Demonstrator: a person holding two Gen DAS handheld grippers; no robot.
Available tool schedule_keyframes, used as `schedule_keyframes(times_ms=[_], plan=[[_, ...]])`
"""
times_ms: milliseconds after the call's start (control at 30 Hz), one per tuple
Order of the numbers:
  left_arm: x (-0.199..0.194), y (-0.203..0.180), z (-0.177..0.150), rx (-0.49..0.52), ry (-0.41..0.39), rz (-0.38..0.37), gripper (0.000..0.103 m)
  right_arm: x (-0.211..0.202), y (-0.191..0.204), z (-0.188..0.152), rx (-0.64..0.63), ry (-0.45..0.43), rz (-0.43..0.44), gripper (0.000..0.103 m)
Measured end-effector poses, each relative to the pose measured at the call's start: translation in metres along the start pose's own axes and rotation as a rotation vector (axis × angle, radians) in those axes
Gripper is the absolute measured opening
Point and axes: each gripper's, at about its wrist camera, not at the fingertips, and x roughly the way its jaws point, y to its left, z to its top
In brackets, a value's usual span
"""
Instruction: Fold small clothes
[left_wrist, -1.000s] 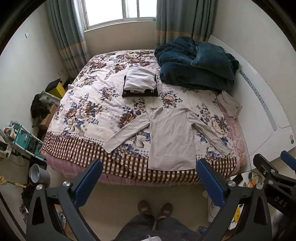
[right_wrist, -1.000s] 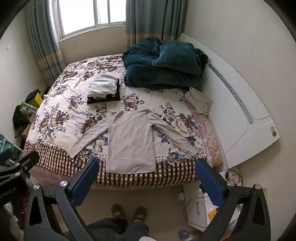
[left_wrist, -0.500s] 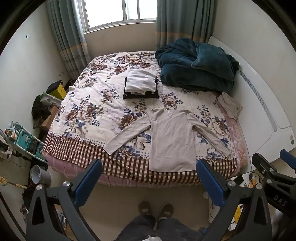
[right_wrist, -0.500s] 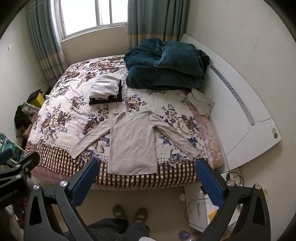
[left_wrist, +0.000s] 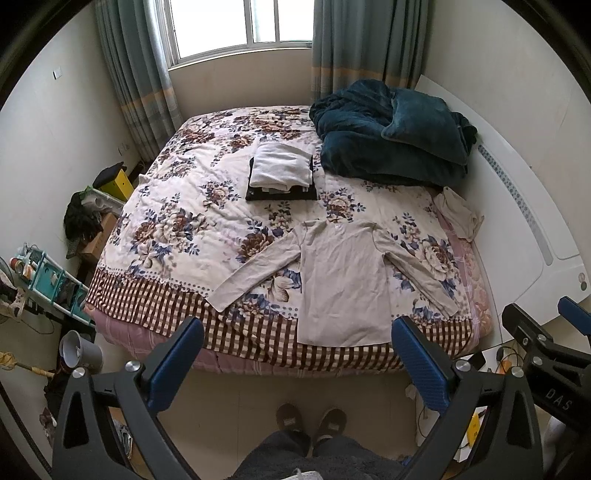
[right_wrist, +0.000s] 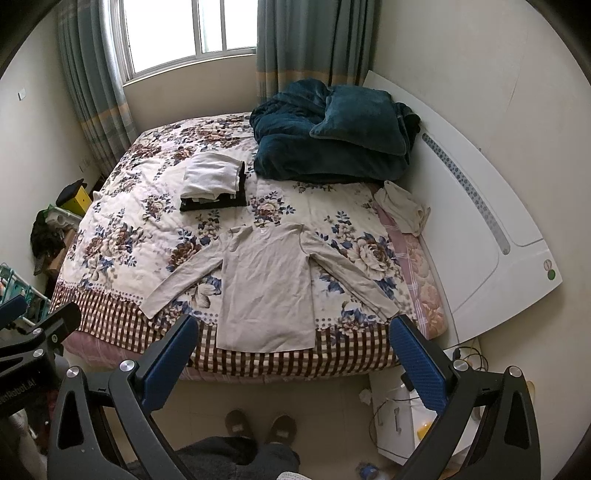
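Note:
A beige long-sleeved shirt (left_wrist: 343, 280) lies flat, sleeves spread, at the near edge of the floral bed (left_wrist: 184, 229); it also shows in the right wrist view (right_wrist: 266, 291). A stack of folded clothes (left_wrist: 282, 171), white on black, sits further back, also seen in the right wrist view (right_wrist: 214, 181). A crumpled cream garment (left_wrist: 460, 216) lies at the bed's right edge. My left gripper (left_wrist: 297, 363) is open and empty, held high above the floor before the bed. My right gripper (right_wrist: 293, 360) is open and empty, likewise back from the bed.
A dark teal blanket heap (left_wrist: 391, 140) fills the far right of the bed. A white headboard (right_wrist: 487, 229) runs along the right. A white nightstand (right_wrist: 406, 413) with cables, a teal rack (left_wrist: 48, 280) and a grey bin (left_wrist: 79, 352) stand on the floor.
Both grippers have risen and drawn back slightly, so the bed appears a little lower and smaller. Nothing on the bed has moved.

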Motion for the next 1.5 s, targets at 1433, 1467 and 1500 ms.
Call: schedule_keyframes(times_ms=[1433,1467,1500], plan=[[-0.008,-0.01,0.015,0.003,-0.022,-0.002,0.103,-0.007,0.003,0.005,-0.001,-0.006,0.007,0.103],[-0.008,-0.009,0.015,0.002,-0.022,-0.003,0.103,-0.006,0.003,0.004,0.0,-0.006,0.009,0.103],[-0.008,-0.01,0.017,0.002,-0.022,-0.006,0.103,-0.006,0.003,0.003,0.0,-0.006,0.008,0.103]])
